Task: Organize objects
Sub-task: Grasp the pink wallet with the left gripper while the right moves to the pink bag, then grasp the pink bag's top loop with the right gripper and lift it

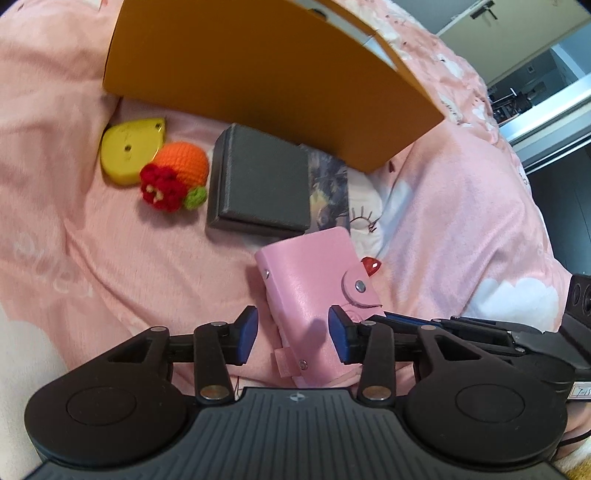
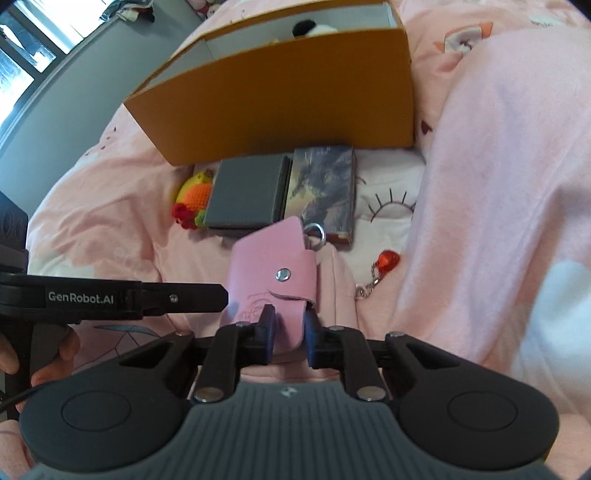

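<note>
A pink snap-button key case [image 1: 306, 280] lies on the pink bedspread, with a key ring [image 2: 316, 230] at its far end and a red charm [image 2: 389, 258] on a chain beside it. My left gripper [image 1: 293, 332] straddles the case's near end, open, and its left pad stands clear of the leather. My right gripper [image 2: 290, 332] is shut on the near edge of the case [image 2: 266, 266]. Its fingers [image 1: 413, 323] reach in from the right in the left wrist view. One left finger [image 2: 184, 297] shows at the left of the right wrist view.
An open orange box [image 2: 288, 96] stands behind, with a plush toy [image 2: 314, 27] inside. In front of it lie a dark grey box [image 1: 258, 184], a picture-printed box [image 2: 325, 188], a crocheted orange with a red flower [image 1: 181, 173] and a yellow heart-shaped piece [image 1: 125, 151]. A hand [image 2: 55, 350] grips the left handle.
</note>
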Demonstrator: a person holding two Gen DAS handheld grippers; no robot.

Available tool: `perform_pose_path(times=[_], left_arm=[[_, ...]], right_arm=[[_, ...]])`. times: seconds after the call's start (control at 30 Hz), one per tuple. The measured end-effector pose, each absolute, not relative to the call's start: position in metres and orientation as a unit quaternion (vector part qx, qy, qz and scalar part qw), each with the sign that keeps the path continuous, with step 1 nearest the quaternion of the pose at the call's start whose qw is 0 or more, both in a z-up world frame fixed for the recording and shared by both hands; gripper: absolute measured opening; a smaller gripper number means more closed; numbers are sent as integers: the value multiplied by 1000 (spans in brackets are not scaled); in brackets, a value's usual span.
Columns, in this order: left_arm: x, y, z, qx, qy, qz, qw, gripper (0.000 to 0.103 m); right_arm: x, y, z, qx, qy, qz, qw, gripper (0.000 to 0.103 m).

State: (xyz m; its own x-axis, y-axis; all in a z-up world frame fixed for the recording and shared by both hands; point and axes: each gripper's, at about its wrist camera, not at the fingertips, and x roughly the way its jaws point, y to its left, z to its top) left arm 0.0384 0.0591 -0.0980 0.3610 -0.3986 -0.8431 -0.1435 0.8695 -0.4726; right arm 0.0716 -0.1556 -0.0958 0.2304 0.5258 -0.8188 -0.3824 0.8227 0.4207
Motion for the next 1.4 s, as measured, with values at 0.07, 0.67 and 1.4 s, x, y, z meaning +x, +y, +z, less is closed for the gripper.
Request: perform_pose_path(times=[0.07, 0.67, 1.4], left_arm=[[39, 61, -102, -248, 567, -73, 782, 51], [48, 69, -135, -354, 559, -121, 740, 48], [24, 93, -82, -240, 529, -40, 813, 20]], right_arm=[[72, -154, -98, 64, 552, 292, 778, 17], [68, -162, -90, 49, 539, 270, 796, 24], [99, -157, -116, 42, 589, 266, 762, 48]])
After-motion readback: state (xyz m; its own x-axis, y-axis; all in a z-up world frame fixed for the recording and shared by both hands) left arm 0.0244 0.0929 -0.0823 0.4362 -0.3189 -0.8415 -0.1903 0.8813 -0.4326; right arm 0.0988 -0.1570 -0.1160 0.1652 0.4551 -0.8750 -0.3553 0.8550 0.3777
